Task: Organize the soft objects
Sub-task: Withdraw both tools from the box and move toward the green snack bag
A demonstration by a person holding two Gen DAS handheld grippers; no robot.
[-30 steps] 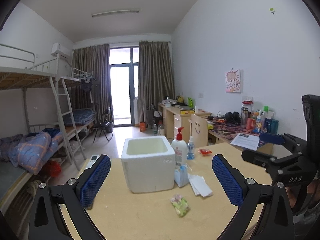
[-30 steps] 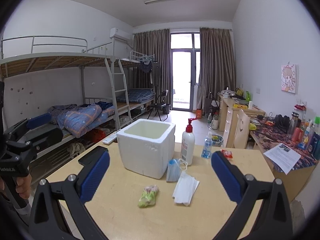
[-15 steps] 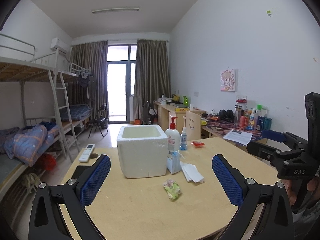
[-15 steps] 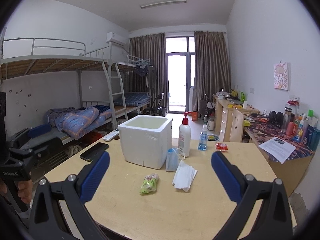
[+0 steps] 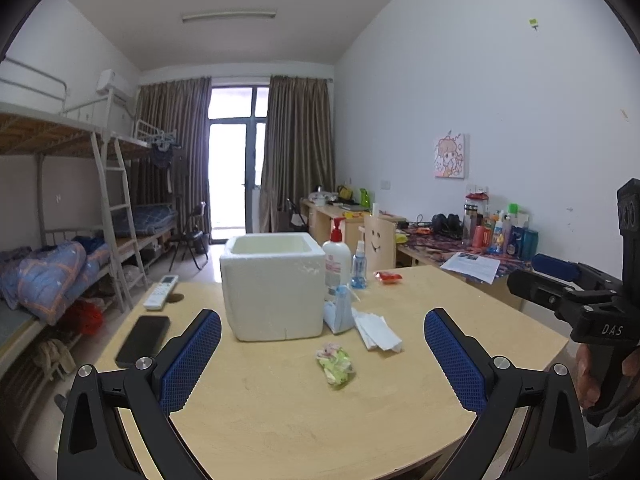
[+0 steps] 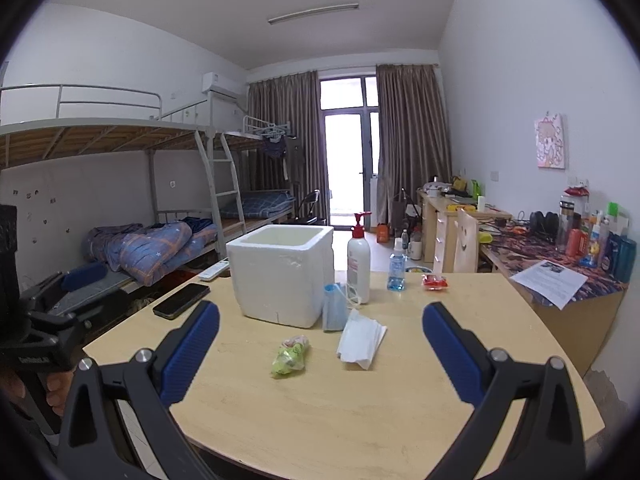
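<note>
A white foam box (image 5: 274, 284) (image 6: 280, 274) stands open-topped on the wooden table (image 5: 280, 420). In front of it lie a green and pink soft packet (image 5: 335, 364) (image 6: 290, 356), a white folded mask (image 5: 376, 330) (image 6: 360, 338) and a blue mask (image 5: 338, 314) (image 6: 334, 306) leaning on the box. My left gripper (image 5: 320, 360) is open and empty, held back over the table's near edge. My right gripper (image 6: 320, 356) is open and empty, likewise short of the packet.
A pump bottle (image 6: 358, 258), a small blue bottle (image 6: 397, 268) and a red packet (image 6: 434, 282) stand behind the masks. A black phone (image 5: 142, 340) and a remote (image 5: 160, 290) lie at the table's left. Bunk beds left, desks right.
Both grippers have drawn back and lowered; the box and soft things now sit farther off and more of the table shows. Nothing on the table has moved.
</note>
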